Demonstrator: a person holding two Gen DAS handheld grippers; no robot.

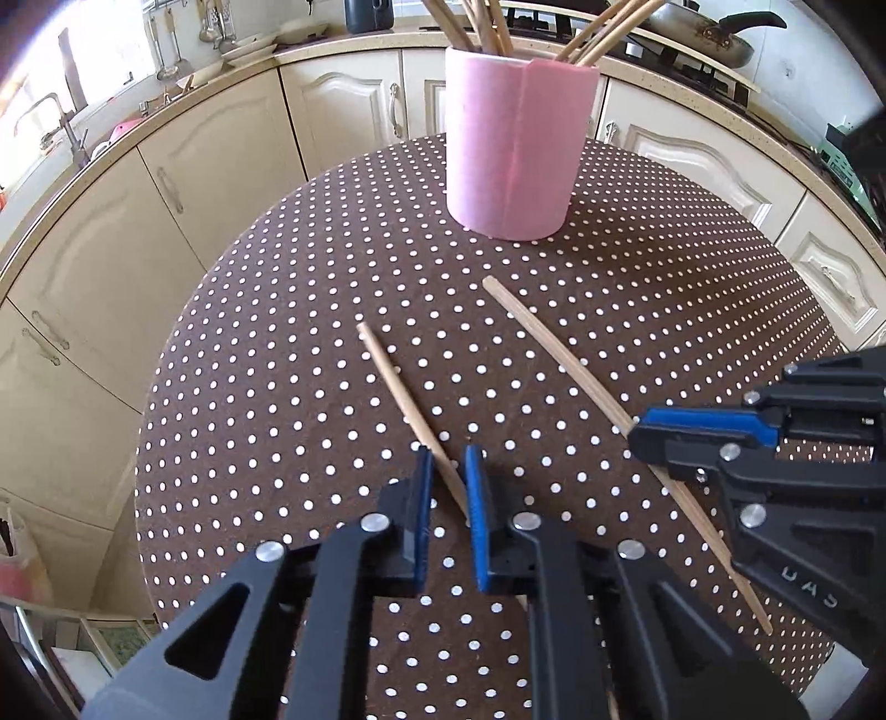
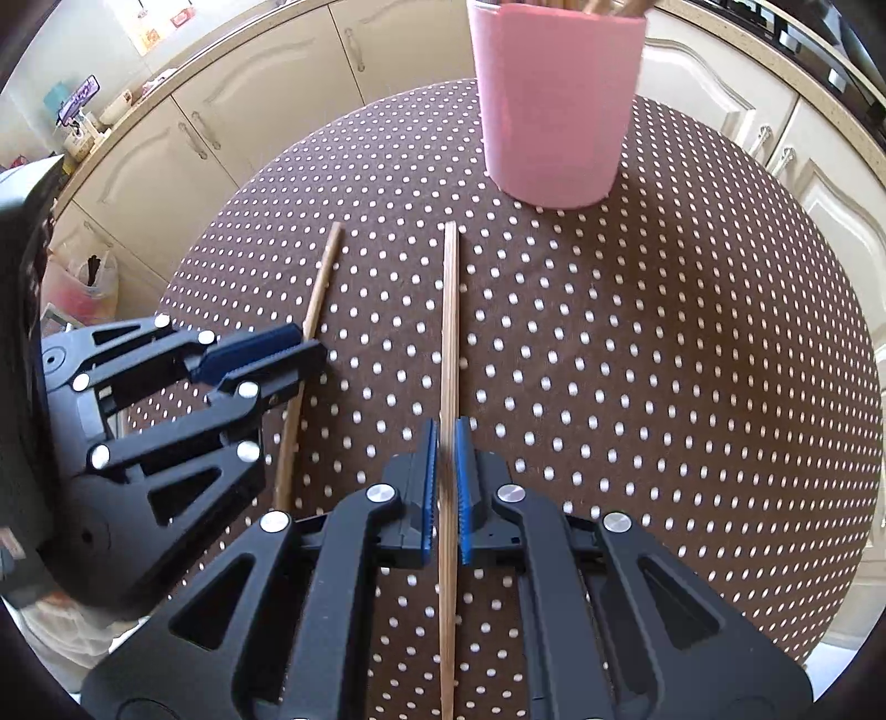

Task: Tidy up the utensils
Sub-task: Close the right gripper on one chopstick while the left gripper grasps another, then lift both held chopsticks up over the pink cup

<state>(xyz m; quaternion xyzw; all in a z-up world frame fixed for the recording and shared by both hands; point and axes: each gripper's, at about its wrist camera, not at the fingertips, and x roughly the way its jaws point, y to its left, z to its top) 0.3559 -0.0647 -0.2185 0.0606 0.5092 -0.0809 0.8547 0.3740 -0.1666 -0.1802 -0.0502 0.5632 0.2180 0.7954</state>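
Observation:
A pink cup [image 1: 518, 147] holding several wooden chopsticks stands at the far side of the dotted table; it also shows in the right wrist view [image 2: 556, 105]. Two wooden chopsticks lie on the cloth. My left gripper [image 1: 449, 459] straddles the near end of the left chopstick [image 1: 396, 382], jaws slightly apart around it. My right gripper [image 2: 446, 437] has its blue pads closed on the right chopstick [image 2: 450, 321], which lies flat. The right gripper shows in the left wrist view [image 1: 653, 437], and the left gripper shows in the right wrist view [image 2: 310, 346].
The round table [image 1: 692, 288] has a brown cloth with white dots. Cream kitchen cabinets [image 1: 210, 166] curve behind it, with a pan [image 1: 703, 27] on the stove at the back right. A bag [image 2: 88, 282] stands on the floor at the left.

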